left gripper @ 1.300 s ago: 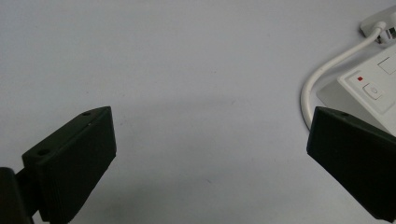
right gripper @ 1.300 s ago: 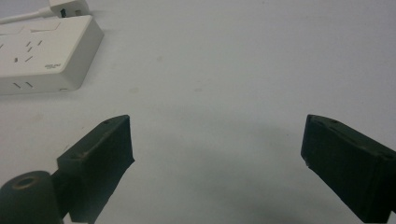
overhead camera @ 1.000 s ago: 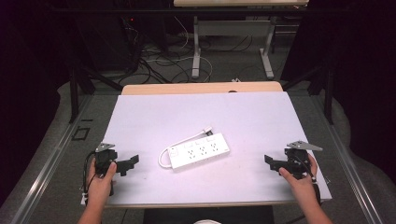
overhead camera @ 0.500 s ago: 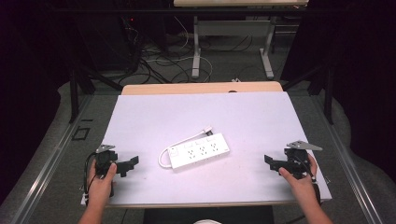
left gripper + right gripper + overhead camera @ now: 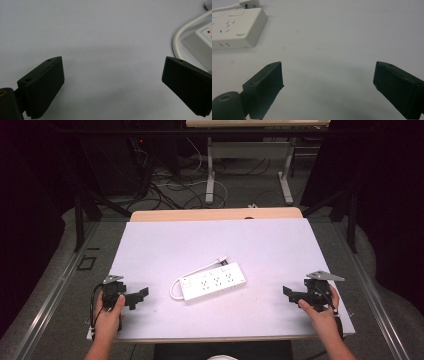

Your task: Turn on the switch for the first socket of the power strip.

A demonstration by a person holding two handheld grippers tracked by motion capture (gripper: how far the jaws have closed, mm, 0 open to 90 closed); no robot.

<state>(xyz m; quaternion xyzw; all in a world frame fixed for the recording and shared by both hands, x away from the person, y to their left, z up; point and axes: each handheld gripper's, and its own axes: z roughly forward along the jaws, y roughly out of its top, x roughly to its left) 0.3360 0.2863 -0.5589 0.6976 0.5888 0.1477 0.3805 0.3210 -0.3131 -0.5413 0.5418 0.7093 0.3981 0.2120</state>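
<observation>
A white power strip lies at an angle in the middle of the white table, its cord looped at its left end and its plug at the far side. My left gripper rests near the front left edge, open and empty, pointing at the strip. The left gripper view has the strip's end and cord at the right, beyond my left gripper. My right gripper sits at the front right, also open and empty. The right gripper view has the strip at the top left, ahead of my right gripper.
A wooden strip runs along the table's far edge. Beyond it, cables lie on the floor around another table's metal legs. Bare white surface lies between each gripper and the strip.
</observation>
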